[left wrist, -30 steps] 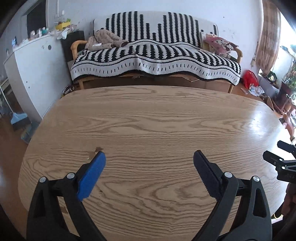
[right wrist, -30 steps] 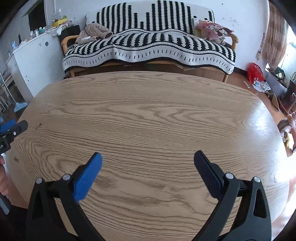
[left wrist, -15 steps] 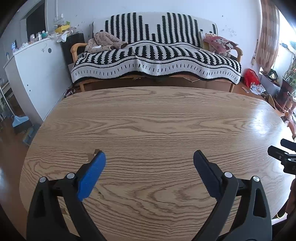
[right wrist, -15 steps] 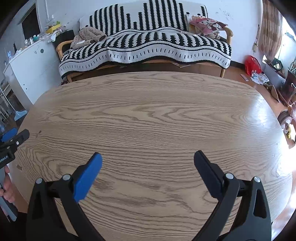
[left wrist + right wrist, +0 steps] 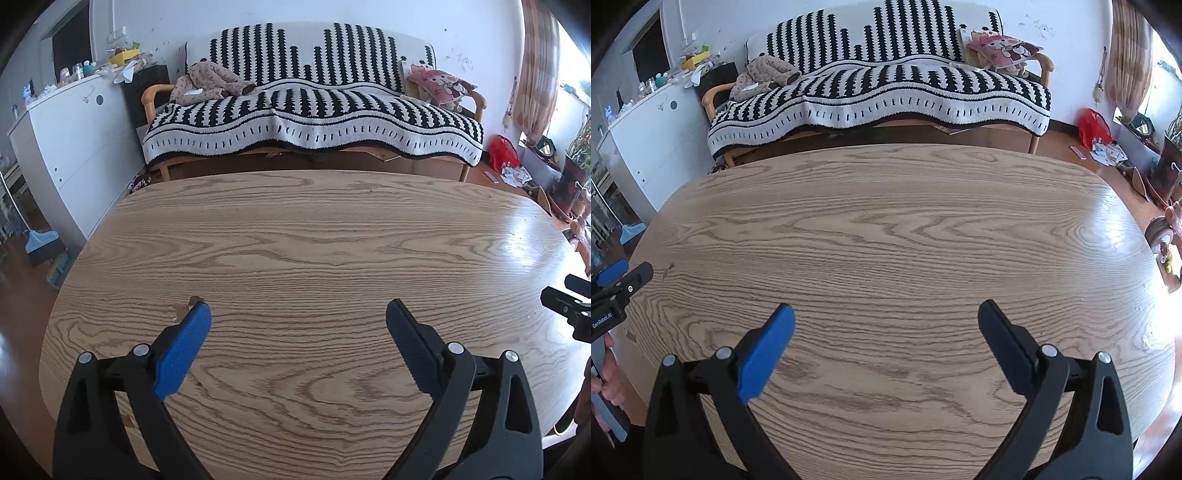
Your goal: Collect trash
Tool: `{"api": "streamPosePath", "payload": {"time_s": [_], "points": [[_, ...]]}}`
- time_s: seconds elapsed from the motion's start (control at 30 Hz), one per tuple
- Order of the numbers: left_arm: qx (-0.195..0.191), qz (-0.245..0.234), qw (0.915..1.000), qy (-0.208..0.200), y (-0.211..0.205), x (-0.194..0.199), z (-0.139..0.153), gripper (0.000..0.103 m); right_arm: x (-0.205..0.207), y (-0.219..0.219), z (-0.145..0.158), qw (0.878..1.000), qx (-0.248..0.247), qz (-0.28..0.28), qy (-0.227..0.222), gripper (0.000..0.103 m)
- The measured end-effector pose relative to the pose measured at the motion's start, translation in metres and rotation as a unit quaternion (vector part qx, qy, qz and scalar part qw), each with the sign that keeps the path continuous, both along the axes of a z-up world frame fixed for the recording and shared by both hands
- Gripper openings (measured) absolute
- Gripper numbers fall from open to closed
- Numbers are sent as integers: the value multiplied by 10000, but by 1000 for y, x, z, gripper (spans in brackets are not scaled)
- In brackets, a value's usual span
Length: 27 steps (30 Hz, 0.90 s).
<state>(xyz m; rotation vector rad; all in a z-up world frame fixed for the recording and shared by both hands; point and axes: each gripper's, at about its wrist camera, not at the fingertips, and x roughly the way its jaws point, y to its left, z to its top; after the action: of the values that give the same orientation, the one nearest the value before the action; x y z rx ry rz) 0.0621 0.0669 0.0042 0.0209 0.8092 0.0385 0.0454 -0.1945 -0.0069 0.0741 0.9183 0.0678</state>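
My left gripper is open and empty above the near part of a wooden table. My right gripper is open and empty too, above the same table. A small chipped spot marks the tabletop by the left gripper's blue finger. No trash item shows on the table. Loose paper scraps lie on the floor at the far right. The right gripper's tip shows at the right edge of the left wrist view. The left gripper shows at the left edge of the right wrist view.
A sofa with a black-and-white striped blanket stands behind the table. A white cabinet with clutter on top is at the left. A red bag and plants stand at the right by a curtain. A broom rests at the left.
Both views have lifted and pulled back a little, so the sofa and the table's far edge sit lower in the frame. Both grippers stay open.
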Motion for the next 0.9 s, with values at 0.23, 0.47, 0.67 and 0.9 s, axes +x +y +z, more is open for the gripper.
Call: {"api": "streamPosePath", "payload": {"time_s": [0.23, 0.47, 0.67, 0.9], "points": [[4, 5, 10000, -2, 0, 0, 0, 93, -1, -1, 0, 10000, -1, -5, -19, 96], [10, -1, 10000, 0, 0, 0, 0, 93, 0, -1, 1, 10000, -20, 8, -12, 96], [6, -1, 10000, 4, -1, -1, 0, 93, 1, -2, 1, 10000, -18, -1, -9, 96], [-72, -84, 9999, 44, -1, 0, -2, 93, 1, -2, 2, 10000, -3, -22, -3, 96]]}}
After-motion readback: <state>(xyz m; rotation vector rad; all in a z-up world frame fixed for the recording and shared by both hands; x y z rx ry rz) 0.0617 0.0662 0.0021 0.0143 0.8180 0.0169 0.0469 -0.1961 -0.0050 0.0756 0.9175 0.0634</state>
